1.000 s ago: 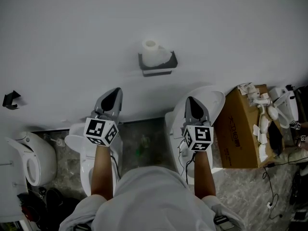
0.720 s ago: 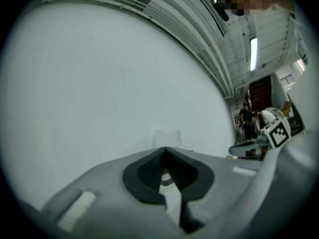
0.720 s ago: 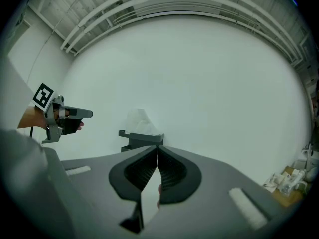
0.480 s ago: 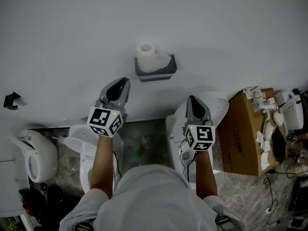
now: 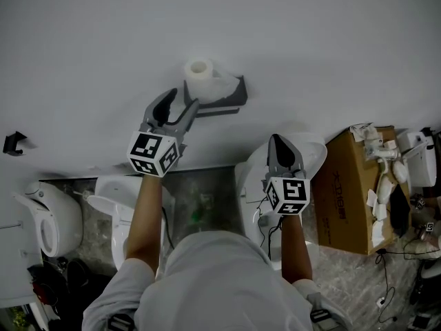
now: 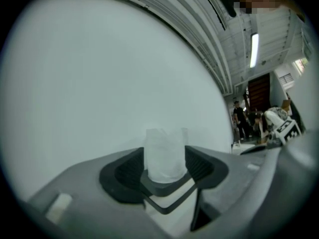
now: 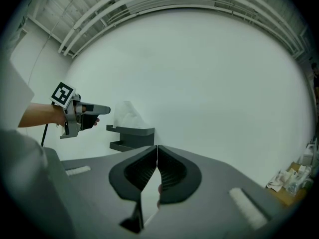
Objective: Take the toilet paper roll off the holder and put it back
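Shows the toilet paper roll (image 5: 200, 74) not yet lifted, upright with its core hole up at the left end of the dark holder (image 5: 238, 92) fixed to the white wall (image 5: 310, 33), a loose tail of paper (image 5: 224, 85) draped toward the right. Catches the left gripper (image 5: 182, 102) level and just short of the holder's left corner, jaws just opened to a wide gap. Frames the roll in that gap in the left gripper view, beyond the pads and untouched, with nothing pressed between them. Leaves the right gripper (image 5: 278, 143) well apart at lower right, over a white toilet (image 5: 313, 147), jaws pressed together on nothing. Beyond that, a cardboard box (image 5: 337, 185) on the floor at the right.

Likely risks from here:
- Closing too early and pinching air or only the loose tail, so tearing or unspooling paper instead of lifting the roll.
- Squeezing hard and crushing the soft cylinder.
- Running the near jaw into the holder's edge, given so close a corner on the approach line.
- Lifting at a slant and tipping the roll off the open shelf toward the floor.

Probably calls for going deeper around the roll before closing, then lifting straight up.
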Available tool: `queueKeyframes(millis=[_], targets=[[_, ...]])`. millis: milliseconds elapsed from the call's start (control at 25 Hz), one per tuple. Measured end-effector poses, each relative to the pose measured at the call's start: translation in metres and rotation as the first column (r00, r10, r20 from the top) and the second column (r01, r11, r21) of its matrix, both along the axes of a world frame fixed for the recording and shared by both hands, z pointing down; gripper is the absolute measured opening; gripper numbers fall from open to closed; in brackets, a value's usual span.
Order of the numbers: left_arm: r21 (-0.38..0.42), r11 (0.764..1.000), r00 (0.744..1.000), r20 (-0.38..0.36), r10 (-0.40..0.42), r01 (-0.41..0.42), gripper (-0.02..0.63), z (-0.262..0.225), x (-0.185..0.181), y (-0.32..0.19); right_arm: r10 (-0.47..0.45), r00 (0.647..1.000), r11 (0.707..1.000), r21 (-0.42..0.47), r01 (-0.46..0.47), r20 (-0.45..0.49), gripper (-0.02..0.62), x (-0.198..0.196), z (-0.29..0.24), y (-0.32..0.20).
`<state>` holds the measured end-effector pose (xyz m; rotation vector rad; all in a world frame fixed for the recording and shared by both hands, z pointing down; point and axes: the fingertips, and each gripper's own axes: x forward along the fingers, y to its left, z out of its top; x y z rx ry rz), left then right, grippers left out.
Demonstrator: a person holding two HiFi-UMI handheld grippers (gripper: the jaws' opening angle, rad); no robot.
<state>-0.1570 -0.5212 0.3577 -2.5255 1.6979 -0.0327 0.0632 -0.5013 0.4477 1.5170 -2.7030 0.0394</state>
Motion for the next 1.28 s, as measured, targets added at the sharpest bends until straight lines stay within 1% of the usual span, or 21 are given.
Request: queueKeyframes(millis=[160, 400, 680, 840, 1080, 1280], targets=[[-0.007, 1.000, 1.000, 0.002, 0.008, -0.008, 0.291, -0.001, 0.004, -0.024, -0.010, 1.000, 1.000, -0.004, 0.010, 0.001, 0.005, -0.002, 0.003, -0.011], [-0.021, 1.000, 1.000, 0.016, 0.020, -0.019, 0.319, 0.001, 0.011, -0.052, -0.007, 1.000, 1.000, -0.012, 0.007, -0.001, 0.005, 0.004, 0.007, -0.030], [-0.034, 0.999, 0.999, 0.005, 0.033, -0.033, 0.319, 0.004, 0.020, -0.071, 0.004, 1.000, 1.000, -0.018, -0.004, 0.000, 0.005, 0.011, 0.008, -0.041], [-0.024, 0.999, 1.000, 0.003, 0.029, -0.029, 0.311, 0.003, 0.022, -0.076, 0.011, 1.000, 1.000, -0.022, -0.011, -0.001, 0.005, 0.014, 0.010, -0.045], [-0.017, 1.000, 1.000, 0.011, 0.023, -0.023, 0.307, 0.004, 0.022, -0.074, 0.019, 1.000, 1.000, -0.021, -0.019, -0.006, 0.005, 0.018, 0.011, -0.043], [0.009, 1.000, 1.000, 0.006, 0.024, -0.024, 0.305, -0.009, 0.021, -0.064, 0.014, 1.000, 1.000, -0.009, -0.014, -0.009, 0.005, 0.017, 0.004, -0.036]])
